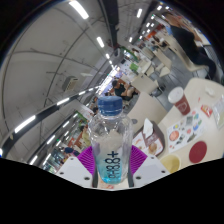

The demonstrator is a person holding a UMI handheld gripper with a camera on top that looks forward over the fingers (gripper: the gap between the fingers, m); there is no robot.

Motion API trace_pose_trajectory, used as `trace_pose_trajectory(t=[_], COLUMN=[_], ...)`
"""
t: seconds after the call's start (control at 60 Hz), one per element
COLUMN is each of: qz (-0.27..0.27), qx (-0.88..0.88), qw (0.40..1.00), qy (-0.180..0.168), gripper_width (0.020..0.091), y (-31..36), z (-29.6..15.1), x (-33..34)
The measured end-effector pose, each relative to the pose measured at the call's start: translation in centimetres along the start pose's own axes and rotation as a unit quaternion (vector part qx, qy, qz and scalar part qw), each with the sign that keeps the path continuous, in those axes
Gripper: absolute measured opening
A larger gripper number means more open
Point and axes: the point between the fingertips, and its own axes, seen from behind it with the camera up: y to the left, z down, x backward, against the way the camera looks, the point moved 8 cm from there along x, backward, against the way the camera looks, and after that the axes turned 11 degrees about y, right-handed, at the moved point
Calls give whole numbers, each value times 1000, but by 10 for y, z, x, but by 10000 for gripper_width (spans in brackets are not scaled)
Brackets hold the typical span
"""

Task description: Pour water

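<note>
The water bottle (110, 143) stands upright between the gripper (110, 165) fingers, its lower body flanked by the pads (90, 160). The table (150, 168) extends beyond and to the right. On it, right of the bottle, rest a paper cup (179, 100) and a carton (186, 128). Seated people (125, 88) are behind the bottle.

A large public eating hall — a canteen or food court. Long strip lights (60, 100) run across a high ceiling (50, 50), rows of tables (150, 72) recede beyond, and a paper cup (178, 100) stands near a printed tray (187, 130) — people sit further off.
</note>
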Motion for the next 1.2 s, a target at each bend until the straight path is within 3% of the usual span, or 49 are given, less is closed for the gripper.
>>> trace_pose_trajectory(t=[0.2, 0.4, 0.8, 0.867, 0.983, 1.167, 1.2], qz=[113, 217, 249, 247, 241, 254, 264], qx=[269, 391, 387, 375, 371, 361, 358], qw=[956, 894, 887, 893, 896, 896, 894], qy=[-42, -9, 49, 38, 32, 51, 57], gripper_width=[399, 399, 406, 413, 440, 592, 658], y=[-33, -131, -233, -235, -234, -236, -237], z=[-62, -54, 5, 8, 9, 9, 8], x=[39, 37, 26, 24, 26, 27, 29])
